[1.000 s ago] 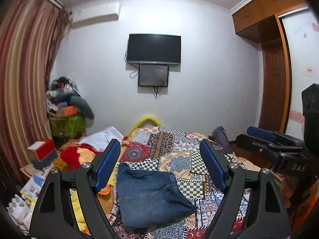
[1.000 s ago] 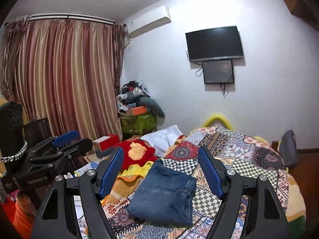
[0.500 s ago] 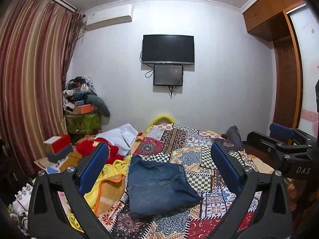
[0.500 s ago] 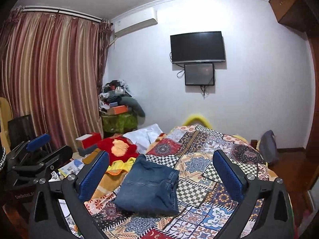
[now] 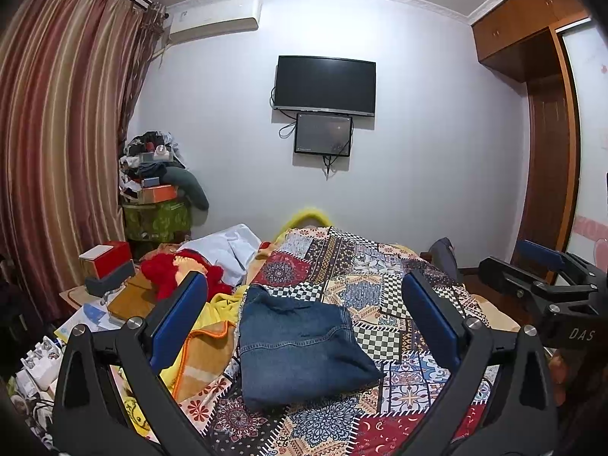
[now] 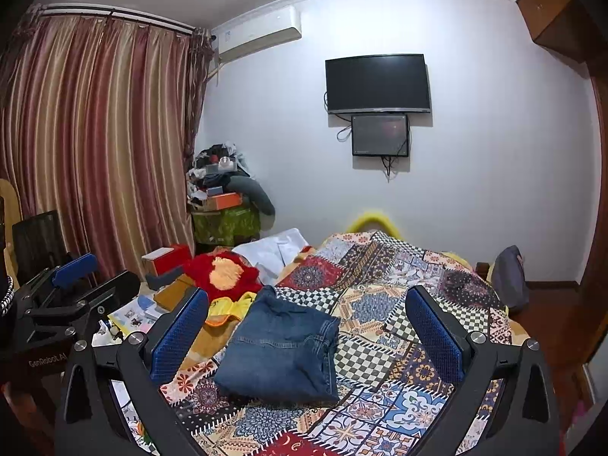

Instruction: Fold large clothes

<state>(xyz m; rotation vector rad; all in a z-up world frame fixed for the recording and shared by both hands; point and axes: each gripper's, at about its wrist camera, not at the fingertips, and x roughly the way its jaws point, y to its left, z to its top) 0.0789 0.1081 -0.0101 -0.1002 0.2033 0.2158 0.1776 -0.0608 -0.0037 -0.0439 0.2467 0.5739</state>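
A folded pair of blue jeans [image 5: 300, 345] lies on the patchwork bedspread [image 5: 380, 292]; it also shows in the right wrist view [image 6: 281, 349]. My left gripper [image 5: 304, 323] is open and empty, held back above the near end of the bed, apart from the jeans. My right gripper [image 6: 307, 326] is open and empty too, at about the same distance. The right gripper shows at the right edge of the left wrist view [image 5: 547, 281], and the left gripper at the left edge of the right wrist view [image 6: 68, 292].
A red and yellow garment [image 6: 224, 275], a yellow-orange blanket [image 5: 197, 345] and a white cloth [image 5: 228, 247] lie left of the jeans. Boxes and papers [image 5: 106, 266] clutter the left side. A curtain [image 6: 95, 144], a wall television [image 5: 325, 85] and a wooden wardrobe [image 5: 547, 152] surround the bed.
Both grippers have drawn back and risen from the bed, and their jaws have opened wider. The jeans have stayed where they lie.
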